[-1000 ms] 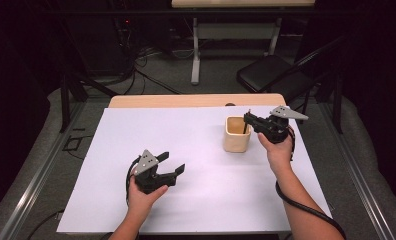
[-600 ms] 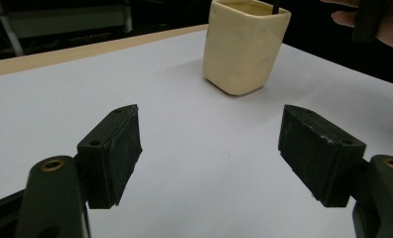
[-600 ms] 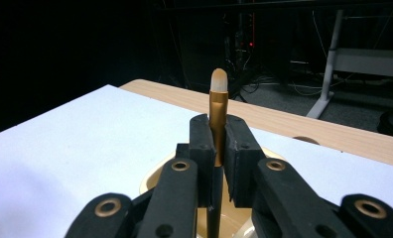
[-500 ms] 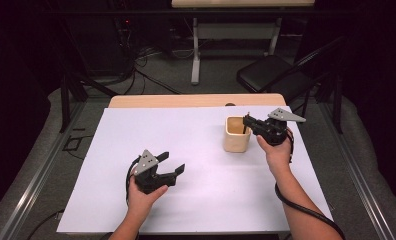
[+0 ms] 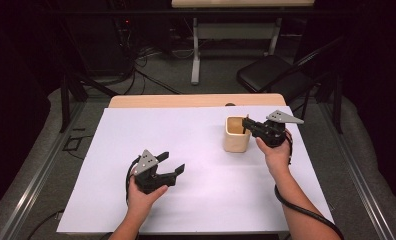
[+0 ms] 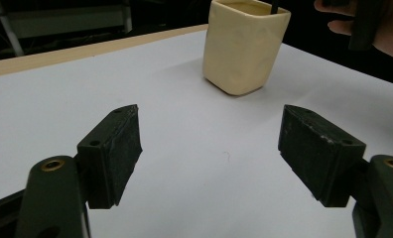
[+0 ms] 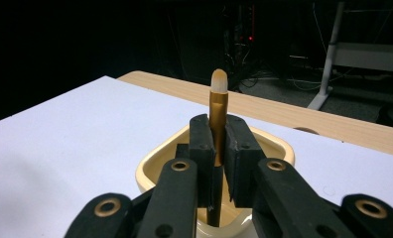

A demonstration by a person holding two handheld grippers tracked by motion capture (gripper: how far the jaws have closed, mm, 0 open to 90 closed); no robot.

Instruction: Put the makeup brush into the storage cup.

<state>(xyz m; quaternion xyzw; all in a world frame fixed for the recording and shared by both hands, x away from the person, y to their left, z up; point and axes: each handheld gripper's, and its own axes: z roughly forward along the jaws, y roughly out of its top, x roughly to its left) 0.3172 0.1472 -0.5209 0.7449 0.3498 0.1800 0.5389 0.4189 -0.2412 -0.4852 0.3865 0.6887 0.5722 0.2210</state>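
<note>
**Dropping the brush into the cup – you're right at the release point**

Holding the little makeup brush [image 7: 217, 106] over the cream cup [image 5: 236, 134], you've got the right gripper [image 7: 217, 148] clamped tight on its gold ferrule, jaws pinched fully together with the handle running down between the pads. Bristle tip points up, and the dark lower end of the handle already sits inside the cup's mouth, going by the right gripper view. So to me this looks like the placing step, nearly done: the brush is in the cup's opening but your gripper is carrying it, not the cup.

The cup stands upright on the white sheet [image 5: 196, 150] toward the far right side of the table, and your right hand sits just beside it on the right.

Your left gripper [image 5: 166, 165] is well apart from all this, parked near the middle-left of the sheet with the jaws spread wide and nothing between them. From the left gripper view you can see the cup straight ahead, so it's aimed that way but not involved.

Next move, I'd say: lower a touch if the handle's bottom isn't resting yet (can't tell how deep it is from here), then ease the jaws apart and lift straight up so the pads don't drag the brush or tip the cup. If the cup looks wobbly, the left gripper could steady it.
</note>
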